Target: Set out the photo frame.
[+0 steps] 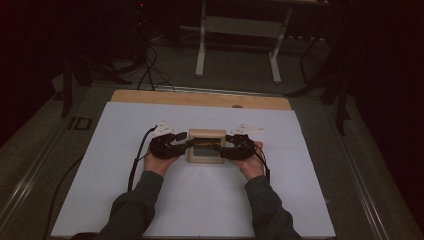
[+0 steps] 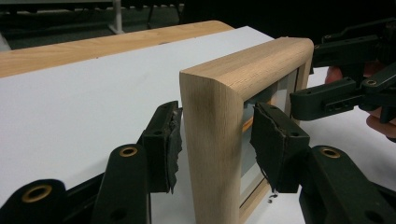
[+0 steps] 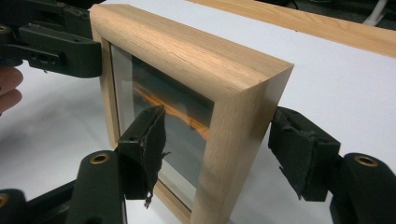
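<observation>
Dim high view: room beyond table lost in near-black, only pale desk legs (image 1: 201, 45), cables and grey floor readable. Forearms in dark sleeves (image 1: 134, 207) cut off at bottom edge. Picture behind the glass hard to make out, just an orange streak across grey.

White sheet (image 1: 125, 150) over a table (image 1: 200, 98) with a light wood edge at the far side.

Frame (image 1: 206, 146) at mid-sheet, between both hands: square, deep, pale oak with rounded edges and visible grain, standing upright on the sheet in both gripper views.

Left gripper (image 2: 215, 140) straddling one upright side of frame, black jaws apart, worn frayed pads (image 2: 173, 140) just off the wood, not pressing.

Right gripper (image 3: 219, 154) straddling the opposite side, jaws apart, torn pads clear of wood on both faces.
</observation>
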`<state>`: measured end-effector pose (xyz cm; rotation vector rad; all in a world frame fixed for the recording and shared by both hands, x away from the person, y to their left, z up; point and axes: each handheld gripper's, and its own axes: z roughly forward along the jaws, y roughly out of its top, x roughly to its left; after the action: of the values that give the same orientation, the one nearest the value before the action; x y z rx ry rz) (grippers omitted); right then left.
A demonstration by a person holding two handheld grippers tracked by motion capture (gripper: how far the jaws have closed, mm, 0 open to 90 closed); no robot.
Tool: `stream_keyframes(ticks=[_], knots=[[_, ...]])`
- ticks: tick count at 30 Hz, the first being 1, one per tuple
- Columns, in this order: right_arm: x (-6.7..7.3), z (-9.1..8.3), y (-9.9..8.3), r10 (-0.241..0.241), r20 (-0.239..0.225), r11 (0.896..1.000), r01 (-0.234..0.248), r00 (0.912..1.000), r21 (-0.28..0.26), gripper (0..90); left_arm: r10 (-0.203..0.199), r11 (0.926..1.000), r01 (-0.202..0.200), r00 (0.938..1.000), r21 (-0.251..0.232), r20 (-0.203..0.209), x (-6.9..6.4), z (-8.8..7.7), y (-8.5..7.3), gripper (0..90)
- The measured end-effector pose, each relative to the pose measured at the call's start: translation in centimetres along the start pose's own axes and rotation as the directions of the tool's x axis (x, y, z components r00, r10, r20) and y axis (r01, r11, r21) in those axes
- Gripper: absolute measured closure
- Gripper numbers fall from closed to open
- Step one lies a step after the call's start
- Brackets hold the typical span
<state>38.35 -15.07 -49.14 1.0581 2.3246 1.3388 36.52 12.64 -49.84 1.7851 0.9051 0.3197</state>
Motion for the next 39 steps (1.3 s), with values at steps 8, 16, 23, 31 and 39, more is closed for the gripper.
stream_keyframes(ticks=[8, 16, 23, 31, 39], knots=[[0.0, -0.4, -0.1, -0.016, 0.007, 1.0, 0.016, 0.9998, 0.013, 34.4, -0.003, 1.0, 0.003, 0.9999, 0.003, 0.014, -0.1, -0.6, 0.0, 51.7], [-0.1, -1.2, -0.3, -0.022, 0.012, 1.0, 0.021, 0.9997, 0.014, 34.6, -0.009, 0.9999, 0.009, 0.9999, 0.015, -0.006, 0.5, -1.8, -0.3, 51.7], [-0.4, -2.0, -0.7, -0.027, 0.02, 0.999, 0.027, 0.9994, 0.026, 38.4, 0.003, 0.9992, -0.002, 0.9998, 0.041, -0.018, 0.7, -2.8, -0.5, 52.0], [-0.5, -2.8, -1.0, -0.044, 0.019, 0.998, 0.043, 0.9988, 0.047, 41.1, 0.02, 0.9972, -0.019, 0.9997, 0.072, -0.016, 0.5, -3.4, -0.5, 52.0], [-0.8, -3.4, -1.2, -0.048, 0.02, 0.997, 0.047, 0.9986, 0.06, 41.2, 0.03, 0.9955, -0.029, 0.9995, 0.09, -0.012, 0.3, -3.7, -0.7, 52.0]])
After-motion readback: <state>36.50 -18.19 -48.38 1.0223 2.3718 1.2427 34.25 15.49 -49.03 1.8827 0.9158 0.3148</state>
